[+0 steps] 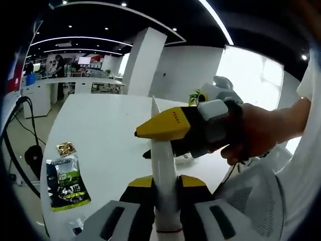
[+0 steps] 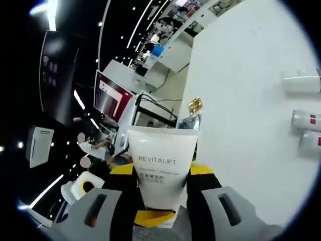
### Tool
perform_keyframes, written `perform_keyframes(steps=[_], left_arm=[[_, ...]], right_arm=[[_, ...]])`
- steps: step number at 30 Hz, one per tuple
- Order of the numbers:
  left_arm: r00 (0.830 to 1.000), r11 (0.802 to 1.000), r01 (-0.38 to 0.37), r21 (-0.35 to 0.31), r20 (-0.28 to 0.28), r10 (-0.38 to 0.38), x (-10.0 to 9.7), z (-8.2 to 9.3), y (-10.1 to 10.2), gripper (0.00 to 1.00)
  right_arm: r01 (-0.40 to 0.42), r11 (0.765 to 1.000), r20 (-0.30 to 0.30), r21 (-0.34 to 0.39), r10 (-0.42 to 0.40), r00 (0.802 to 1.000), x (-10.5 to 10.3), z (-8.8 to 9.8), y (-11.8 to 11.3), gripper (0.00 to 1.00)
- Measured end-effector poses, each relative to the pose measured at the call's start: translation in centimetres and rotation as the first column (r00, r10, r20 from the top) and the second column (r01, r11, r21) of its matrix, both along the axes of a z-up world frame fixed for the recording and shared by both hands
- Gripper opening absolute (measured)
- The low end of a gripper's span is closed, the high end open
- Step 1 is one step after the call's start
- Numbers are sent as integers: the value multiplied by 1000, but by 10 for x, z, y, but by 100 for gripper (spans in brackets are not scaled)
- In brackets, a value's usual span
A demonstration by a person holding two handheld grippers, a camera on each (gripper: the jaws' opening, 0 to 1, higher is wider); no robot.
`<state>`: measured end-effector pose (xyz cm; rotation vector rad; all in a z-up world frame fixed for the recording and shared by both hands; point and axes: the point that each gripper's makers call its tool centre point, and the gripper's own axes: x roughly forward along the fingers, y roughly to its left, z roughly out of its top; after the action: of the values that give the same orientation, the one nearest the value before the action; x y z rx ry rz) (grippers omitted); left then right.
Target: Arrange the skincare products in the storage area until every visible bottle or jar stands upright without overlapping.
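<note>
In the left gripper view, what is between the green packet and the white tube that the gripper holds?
Only bare white table lies between the green packet and the white tube, in the left gripper view.

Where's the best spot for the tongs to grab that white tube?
Low on the tube, toward its thicker end, coming at its two broad faces. Edge-on it tapers thin, so those faces give flat contact; the left tongs hold it that way.

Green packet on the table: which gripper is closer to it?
Left. The left gripper is just beside the packet; the right gripper is past the tube.
</note>
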<state>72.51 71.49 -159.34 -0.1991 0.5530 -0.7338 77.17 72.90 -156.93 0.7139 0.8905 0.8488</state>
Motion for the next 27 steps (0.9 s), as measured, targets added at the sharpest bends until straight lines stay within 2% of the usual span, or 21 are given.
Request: perform_keyframes(steps=[3,4,5,6,8,10,12,13,16,19,20,21,22,23,25,26,27], left_arm=[[1000,1000,-5,4,12,5,2,1,0,18],[1000,1000,-5,11,29,5,3,2,0,18],[997,1000,-7,18,74,6,7,6,1,19],[997,1000,-7,18,78,6,7,7,1,19],[996,1000,-21,22,88,19,9,8,3,20],[996,999,-30,32,90,27,9,8,4,21],[996,998,-43,50,82,39,11,5,7,21],[995,996,-57,64,88,51,12,4,9,21],[992,992,-84,89,98,75,14,3,13,21],[990,977,-110,183,111,91,15,-3,20,22],[990,967,-121,224,100,101,14,-7,23,23],[991,961,-116,250,94,95,13,-9,24,23],[996,948,-74,310,75,53,7,-16,24,24],[997,944,-65,324,69,45,5,-17,24,25],[996,911,-45,409,84,12,0,-23,27,24],[996,905,-50,423,91,12,-4,-25,26,23],[996,914,-54,402,89,20,-8,-27,21,23]], right_arm=[[-33,999,77,-7,33,996,-1,7,0,32],[-47,999,104,4,47,993,-1,11,2,32],[-53,999,150,10,51,987,1,16,2,32],[-50,999,133,11,48,990,1,17,2,32],[-71,997,206,-13,73,976,1,23,6,32],[-93,994,249,-51,103,963,-1,26,8,31],[-115,987,324,-109,145,935,-2,29,11,31],[-114,986,344,-126,151,927,-1,30,10,31],[-95,987,370,-130,137,919,6,34,7,32],[-71,987,397,-144,123,909,17,41,-3,32],[-59,986,414,-153,119,902,22,44,-8,32],[-51,986,421,-160,115,900,26,45,-11,32],[-44,984,431,-173,116,895,31,47,-17,32],[-37,983,439,-181,115,891,35,49,-20,32],[-20,979,460,-205,115,880,44,52,-28,32],[-11,977,467,-211,111,877,48,52,-31,32],[8,975,476,-224,103,873,56,53,-36,32]])
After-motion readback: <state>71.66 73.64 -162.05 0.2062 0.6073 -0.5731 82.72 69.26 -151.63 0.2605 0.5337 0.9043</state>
